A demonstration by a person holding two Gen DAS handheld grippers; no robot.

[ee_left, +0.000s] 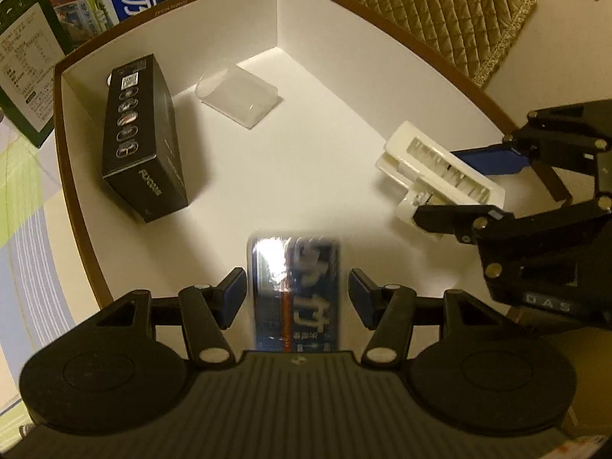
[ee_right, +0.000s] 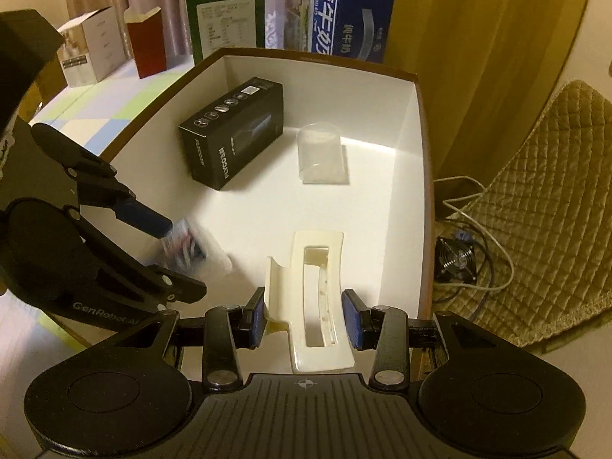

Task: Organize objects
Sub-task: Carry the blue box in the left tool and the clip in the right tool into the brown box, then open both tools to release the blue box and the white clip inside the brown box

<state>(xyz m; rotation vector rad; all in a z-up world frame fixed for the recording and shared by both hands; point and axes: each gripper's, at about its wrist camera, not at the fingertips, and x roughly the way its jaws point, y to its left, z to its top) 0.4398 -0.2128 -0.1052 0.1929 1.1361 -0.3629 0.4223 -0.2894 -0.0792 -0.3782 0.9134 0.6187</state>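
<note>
Mid-task. Already in white box (ee_left: 325, 38): black carton (ee_left: 145, 141) upper left, clear case (ee_left: 239, 95) top centre. Left gripper (ee_left: 297, 294) half-open, blue packet (ee_left: 294, 290) between pads, gaps visible. Right gripper (ee_right: 303, 319) clamped on cream tray (ee_right: 315, 298), low over box floor. Release of both left.

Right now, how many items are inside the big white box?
4. A black carton by the far-left wall, a clear plastic case near the far corner, a blue packet between the left hand-held gripper's jaws, and a cream plastic piece in the right hand-held gripper.
</note>
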